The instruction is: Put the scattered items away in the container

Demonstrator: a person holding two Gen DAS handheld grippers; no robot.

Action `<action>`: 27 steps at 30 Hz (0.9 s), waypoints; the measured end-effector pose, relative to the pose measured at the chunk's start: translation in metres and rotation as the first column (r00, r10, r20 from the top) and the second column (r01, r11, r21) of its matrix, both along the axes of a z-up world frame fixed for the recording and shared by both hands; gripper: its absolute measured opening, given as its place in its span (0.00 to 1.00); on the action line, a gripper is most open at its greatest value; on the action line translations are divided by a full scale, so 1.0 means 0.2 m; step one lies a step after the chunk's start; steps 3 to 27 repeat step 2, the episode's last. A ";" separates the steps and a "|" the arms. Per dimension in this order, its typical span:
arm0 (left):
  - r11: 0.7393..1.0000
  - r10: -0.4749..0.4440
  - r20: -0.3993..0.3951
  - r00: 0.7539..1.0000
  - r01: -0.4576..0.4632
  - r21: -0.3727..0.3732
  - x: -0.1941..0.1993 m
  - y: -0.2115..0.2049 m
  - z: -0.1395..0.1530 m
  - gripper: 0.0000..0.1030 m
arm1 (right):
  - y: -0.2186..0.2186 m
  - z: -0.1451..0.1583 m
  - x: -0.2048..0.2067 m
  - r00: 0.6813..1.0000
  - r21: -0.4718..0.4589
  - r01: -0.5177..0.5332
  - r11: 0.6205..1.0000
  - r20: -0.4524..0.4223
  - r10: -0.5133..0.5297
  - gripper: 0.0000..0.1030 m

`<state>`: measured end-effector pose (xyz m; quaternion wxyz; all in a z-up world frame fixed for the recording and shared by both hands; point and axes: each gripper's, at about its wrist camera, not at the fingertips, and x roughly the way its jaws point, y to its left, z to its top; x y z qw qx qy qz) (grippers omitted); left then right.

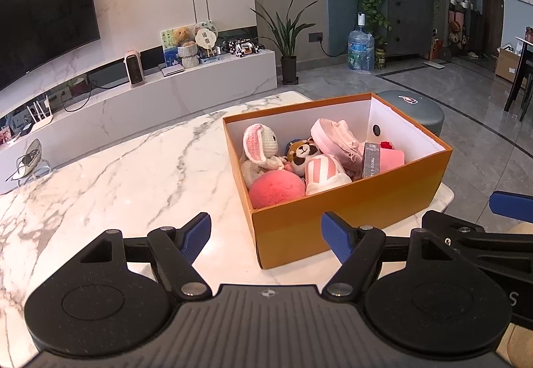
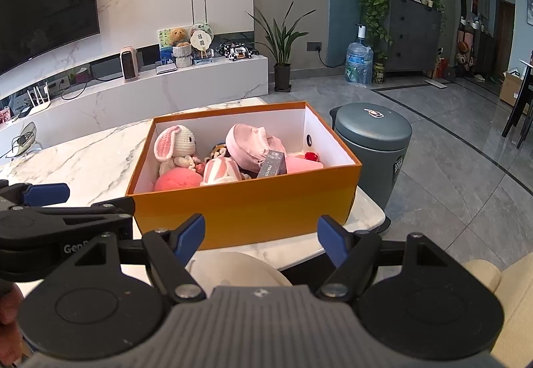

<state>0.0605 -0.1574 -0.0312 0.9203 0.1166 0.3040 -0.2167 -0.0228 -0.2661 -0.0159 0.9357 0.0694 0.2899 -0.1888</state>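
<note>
Two claws hover spread and empty at the near edge of the white marble bench (image 1: 116, 168): the left claw (image 1: 266, 238) and the right claw (image 2: 260, 236). An orange cardboard box with white inner walls (image 2: 246, 204) sits at the bench's right end, holding a crocheted white rabbit (image 2: 181, 143), a fluffy pink ball (image 1: 276, 189), a pink shoe (image 2: 250, 146) and a grey carton (image 1: 371, 160) whose lettering is too small to read. "Gen" shows on the left claw's body.
</note>
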 end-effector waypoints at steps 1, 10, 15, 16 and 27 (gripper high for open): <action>1.000 0.001 0.000 1.000 -0.001 0.000 0.00 0.00 0.00 0.84 | 0.00 0.00 0.00 1.000 0.001 0.000 1.000 0.000 0.000 0.74; 1.000 0.002 -0.001 1.000 -0.002 -0.001 0.00 0.01 0.00 0.84 | 0.00 0.00 0.00 1.000 0.002 -0.001 1.000 0.000 0.001 0.74; 1.000 0.002 -0.001 1.000 -0.002 -0.001 0.00 0.01 0.00 0.84 | 0.00 0.00 0.00 1.000 0.002 -0.001 1.000 0.000 0.001 0.74; 1.000 0.002 -0.001 1.000 -0.002 -0.001 0.00 0.01 0.00 0.84 | 0.00 0.00 0.00 1.000 0.002 -0.001 1.000 0.000 0.001 0.74; 1.000 0.002 -0.001 1.000 -0.002 -0.001 0.00 0.01 0.00 0.84 | 0.00 0.00 0.00 1.000 0.002 -0.001 1.000 0.000 0.001 0.74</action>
